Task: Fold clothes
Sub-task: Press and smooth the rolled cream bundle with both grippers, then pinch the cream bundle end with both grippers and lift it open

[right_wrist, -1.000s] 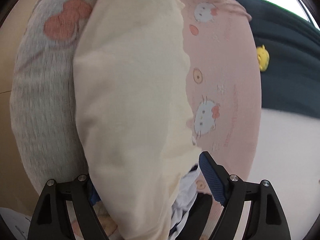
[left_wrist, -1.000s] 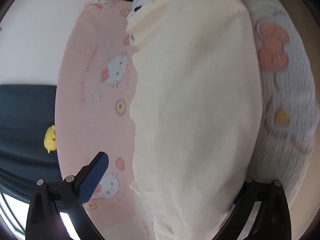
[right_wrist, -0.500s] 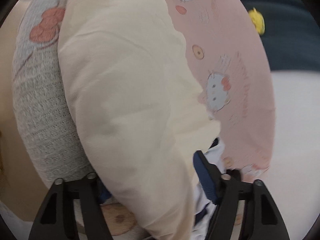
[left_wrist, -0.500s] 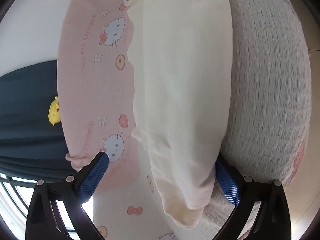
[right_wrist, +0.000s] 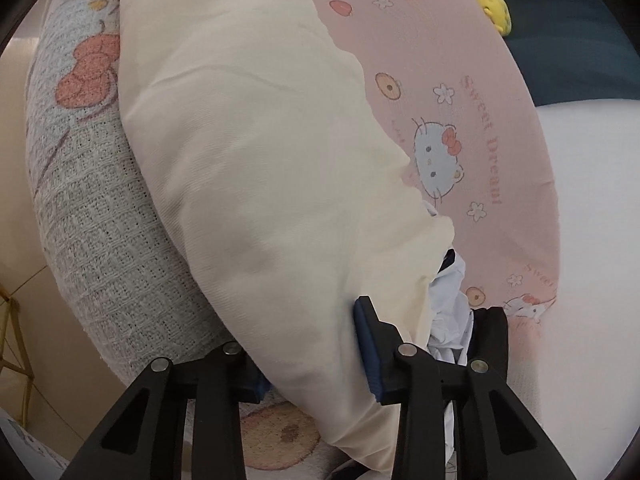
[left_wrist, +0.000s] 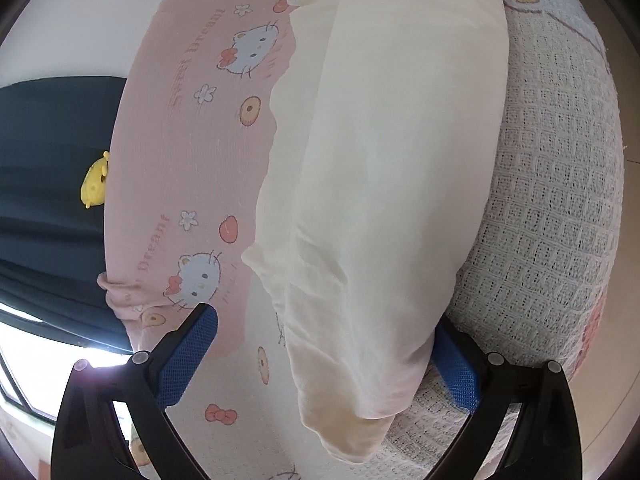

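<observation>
A cream garment lies in a long fold across a pink cartoon-cat sheet and a white waffle-knit blanket. My left gripper is open, its blue pads either side of the garment's near end, the right pad partly under the cloth. In the right wrist view the same cream garment runs between my right gripper's fingers, which are closed in on its near end. A white and navy piece of cloth bunches beside the right finger.
A small yellow plush toy sits on dark blue fabric beyond the pink sheet; it also shows in the right wrist view. A white mattress surface lies to the right. A wooden frame stands at the left edge.
Both grippers have drawn back along the garment toward its ends. The right gripper's fingers have closed in on the cream cloth. The left stays open.
</observation>
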A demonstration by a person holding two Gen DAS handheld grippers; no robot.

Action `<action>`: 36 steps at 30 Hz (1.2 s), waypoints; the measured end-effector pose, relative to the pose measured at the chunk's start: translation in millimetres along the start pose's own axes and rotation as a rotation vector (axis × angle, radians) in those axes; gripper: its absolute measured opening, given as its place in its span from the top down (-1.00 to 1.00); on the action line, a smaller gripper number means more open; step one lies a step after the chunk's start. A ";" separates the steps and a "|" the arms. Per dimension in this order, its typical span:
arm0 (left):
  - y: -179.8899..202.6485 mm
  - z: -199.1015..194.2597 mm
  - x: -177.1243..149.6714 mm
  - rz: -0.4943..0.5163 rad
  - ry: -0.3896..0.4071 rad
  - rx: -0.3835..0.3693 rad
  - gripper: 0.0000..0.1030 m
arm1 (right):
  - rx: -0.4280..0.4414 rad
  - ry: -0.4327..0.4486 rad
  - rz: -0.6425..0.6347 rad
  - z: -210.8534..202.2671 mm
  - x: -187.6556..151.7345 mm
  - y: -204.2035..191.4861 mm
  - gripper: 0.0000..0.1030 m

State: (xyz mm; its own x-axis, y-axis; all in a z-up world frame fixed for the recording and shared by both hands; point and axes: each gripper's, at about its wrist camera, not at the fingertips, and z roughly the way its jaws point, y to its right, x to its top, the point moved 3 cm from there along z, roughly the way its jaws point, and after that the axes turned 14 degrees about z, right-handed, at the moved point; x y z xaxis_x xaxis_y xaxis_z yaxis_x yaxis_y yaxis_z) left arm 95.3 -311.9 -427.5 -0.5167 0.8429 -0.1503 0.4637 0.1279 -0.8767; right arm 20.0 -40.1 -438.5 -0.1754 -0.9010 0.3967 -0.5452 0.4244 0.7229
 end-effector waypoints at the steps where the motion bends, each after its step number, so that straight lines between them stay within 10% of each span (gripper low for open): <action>1: 1.5 -0.9 0.8 0.006 -0.002 0.006 -0.98 | -0.005 -0.002 -0.007 2.7 2.4 0.5 0.29; 7: -1.4 -0.5 -3.2 -0.039 0.017 -0.041 -0.83 | -0.021 -0.046 -0.027 11.6 12.4 1.0 0.29; 16: -15.8 10.1 -18.9 -0.328 0.055 -0.318 0.08 | -0.003 -0.107 -0.065 14.8 19.6 2.2 0.29; 27: -46.7 53.8 -35.7 -0.599 0.010 -0.756 0.15 | 0.208 -0.241 0.020 22.1 30.1 25.8 0.30; 36: -56.7 73.7 -34.0 -0.608 -0.048 -0.945 0.15 | 0.520 -0.419 0.072 38.8 42.8 53.7 0.14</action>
State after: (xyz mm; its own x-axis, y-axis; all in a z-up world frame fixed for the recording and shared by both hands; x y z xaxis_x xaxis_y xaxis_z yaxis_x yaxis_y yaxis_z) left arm 33.5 -386.3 -406.4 -0.8605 0.4871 0.1491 0.4742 0.8729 -0.1149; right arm -48.6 -59.3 -404.6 -0.4724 -0.8751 0.1049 -0.8257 0.4810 0.2948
